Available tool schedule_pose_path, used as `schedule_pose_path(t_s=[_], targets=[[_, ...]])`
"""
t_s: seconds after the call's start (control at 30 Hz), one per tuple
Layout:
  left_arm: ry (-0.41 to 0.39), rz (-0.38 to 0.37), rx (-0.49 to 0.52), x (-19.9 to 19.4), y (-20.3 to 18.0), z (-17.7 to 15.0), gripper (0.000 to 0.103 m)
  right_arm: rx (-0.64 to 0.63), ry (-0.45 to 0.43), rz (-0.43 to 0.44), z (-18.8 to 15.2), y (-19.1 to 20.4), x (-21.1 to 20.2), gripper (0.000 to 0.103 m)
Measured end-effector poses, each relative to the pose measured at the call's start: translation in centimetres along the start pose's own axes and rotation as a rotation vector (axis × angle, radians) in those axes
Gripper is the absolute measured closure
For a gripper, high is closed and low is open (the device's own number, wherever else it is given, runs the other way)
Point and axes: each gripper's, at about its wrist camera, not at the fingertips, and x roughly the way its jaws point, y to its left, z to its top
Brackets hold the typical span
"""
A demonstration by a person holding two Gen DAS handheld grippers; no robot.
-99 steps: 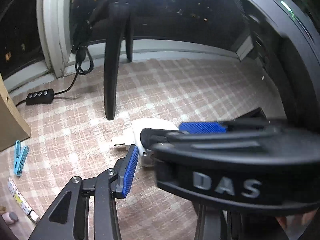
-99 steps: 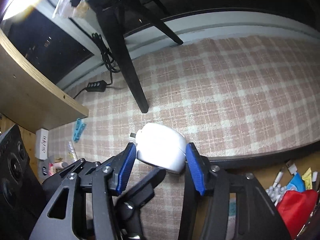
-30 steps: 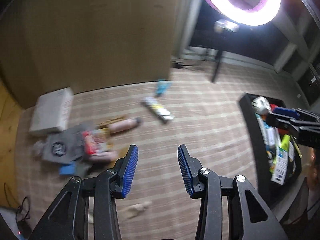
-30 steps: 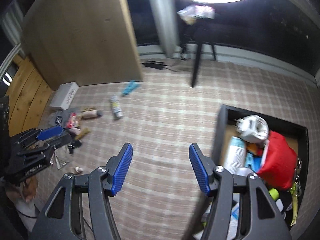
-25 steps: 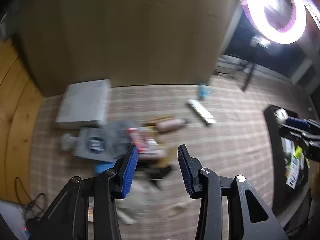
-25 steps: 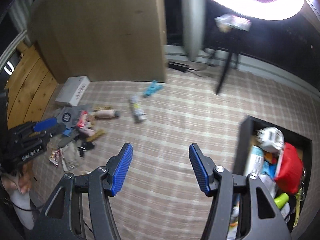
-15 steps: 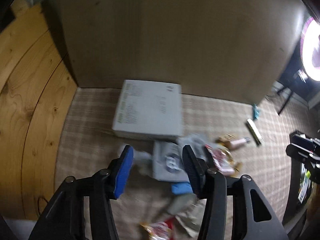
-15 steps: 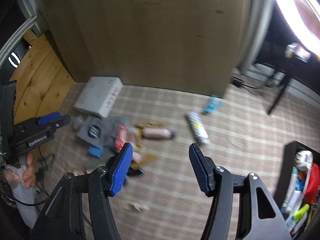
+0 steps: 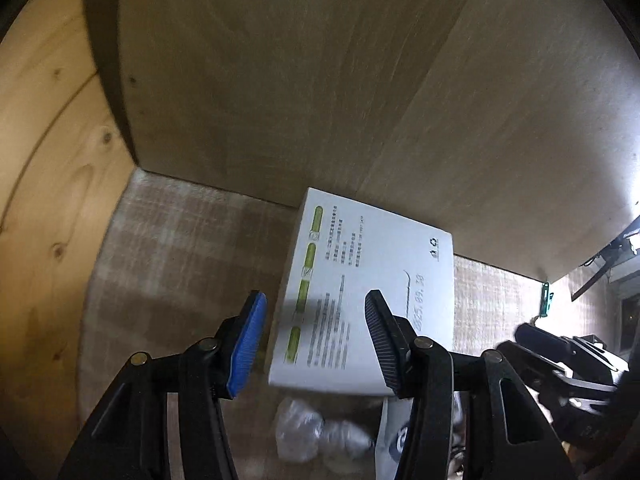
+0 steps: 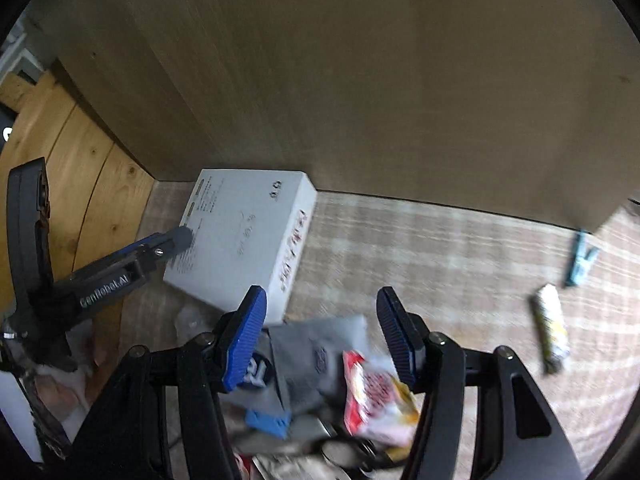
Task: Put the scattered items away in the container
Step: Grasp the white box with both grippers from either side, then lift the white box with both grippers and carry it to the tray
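A white printed box (image 9: 372,300) lies flat on the checked rug against a wooden panel; it also shows in the right wrist view (image 10: 244,240). My left gripper (image 9: 312,344) is open and empty, just above the box's near end. My right gripper (image 10: 320,336) is open and empty over a pile of items: a grey pouch (image 10: 316,352), a red and yellow snack packet (image 10: 376,396) and a small blue piece (image 10: 268,420). The container is out of view.
A clear plastic wrapper (image 9: 316,436) lies in front of the box. A patterned tube (image 10: 552,332) and a teal clothes peg (image 10: 580,260) lie on the rug to the right. The wooden panel (image 10: 360,80) stands behind. Wood flooring (image 9: 44,200) borders the rug at left.
Both grippers have swung left and come down from the black container toward the box and the pile. The right gripper has let go of the white round item, which lay in the container.
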Motion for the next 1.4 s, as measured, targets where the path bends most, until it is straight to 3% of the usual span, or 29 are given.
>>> schedule_pose_path(t_s=[0.27, 0.47, 0.63, 0.97, 1.4], targets=[[0.011, -0.054, -0.06, 1.5, 0.3, -0.2, 0.053, -0.032, 0.062, 0.02, 1.6, 1.8, 4.3, 0.049], [0.003, -0.061, -0.117, 1.9, -0.2, -1.0, 0.053, -0.029, 0.09, 0.137, 2.0, 2.1, 5.8, 0.052], [0.015, -0.05, -0.118, 1.8, -2.0, -3.3, 0.053, -0.089, 0.091, 0.111, 0.9, 2.4, 5.0, 0.052], [0.067, -0.097, -0.087, 1.1, -10.3, -11.5, 0.054, -0.066, 0.101, 0.063, -5.6, -3.3, -0.1, 0.052], [0.082, -0.149, 0.086, -1.1, -23.6, -19.3, 0.052, 0.02, 0.055, -0.024, -12.2, -12.1, -8.4, 0.052]])
